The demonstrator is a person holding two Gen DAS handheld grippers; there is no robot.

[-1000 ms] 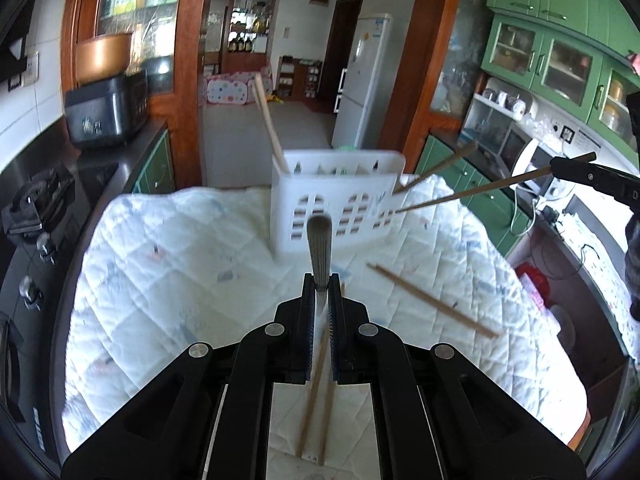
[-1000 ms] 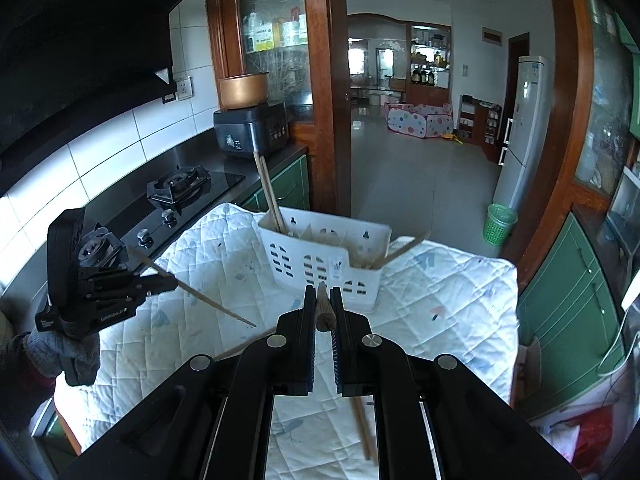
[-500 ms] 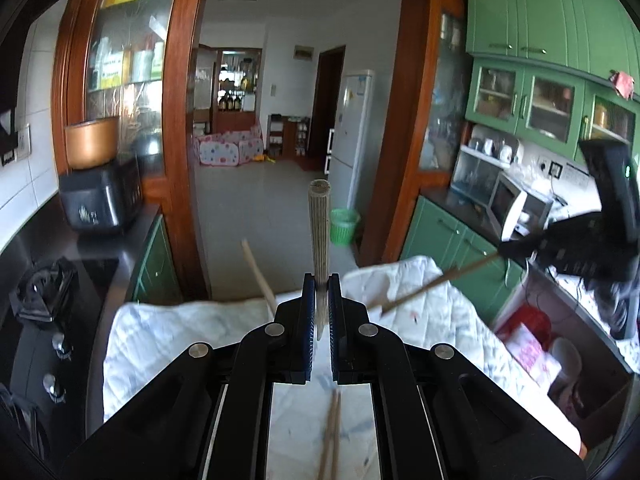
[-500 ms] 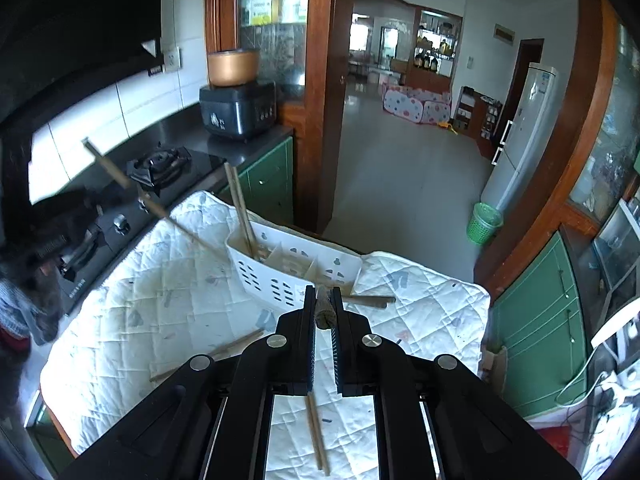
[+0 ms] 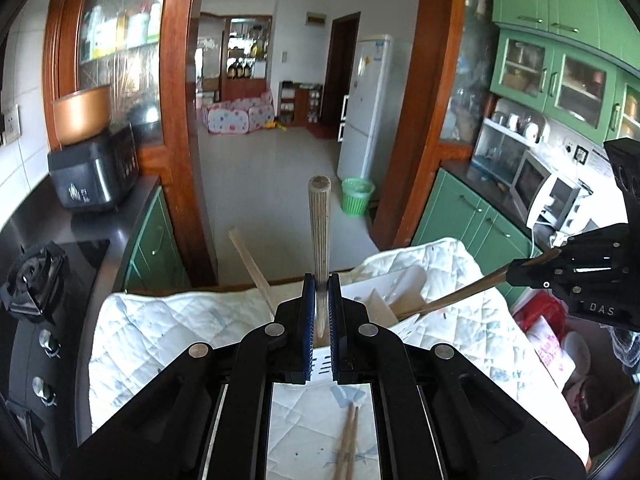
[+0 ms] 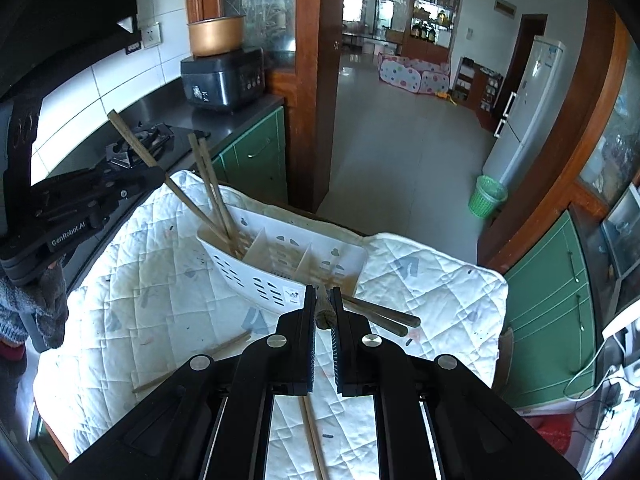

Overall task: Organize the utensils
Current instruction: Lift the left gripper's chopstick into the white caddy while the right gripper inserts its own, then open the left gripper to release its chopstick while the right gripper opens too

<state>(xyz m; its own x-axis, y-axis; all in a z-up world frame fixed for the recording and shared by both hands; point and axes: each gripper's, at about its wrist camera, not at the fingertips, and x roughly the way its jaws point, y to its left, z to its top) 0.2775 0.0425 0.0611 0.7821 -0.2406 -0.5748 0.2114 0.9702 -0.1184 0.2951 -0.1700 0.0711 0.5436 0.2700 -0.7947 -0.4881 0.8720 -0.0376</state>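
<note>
My left gripper (image 5: 319, 312) is clamped on one chopstick (image 5: 319, 240), which pokes up past the fingertips, thick end up. In the right wrist view that same stick (image 6: 134, 148) slants down toward the left compartment of the white caddy (image 6: 256, 280), where two more chopsticks (image 6: 212, 188) already lean; can't tell if its tip touches the bottom.

My right gripper (image 6: 322, 308) is clamped on another chopstick (image 6: 323, 312), seen end-on between the pads. In the left wrist view this stick (image 5: 468, 292) angles down into the caddy's right side.

The caddy sits on the quilted white cloth (image 6: 432, 280), dividers visible, middle compartment bare. Two dark-handled utensils (image 6: 384, 318) stick out at its right end, near my right fingertips. Loose chopsticks (image 6: 192, 364) lie on the cloth in front of the caddy, and another (image 6: 314, 440) lies under my right gripper.
</note>
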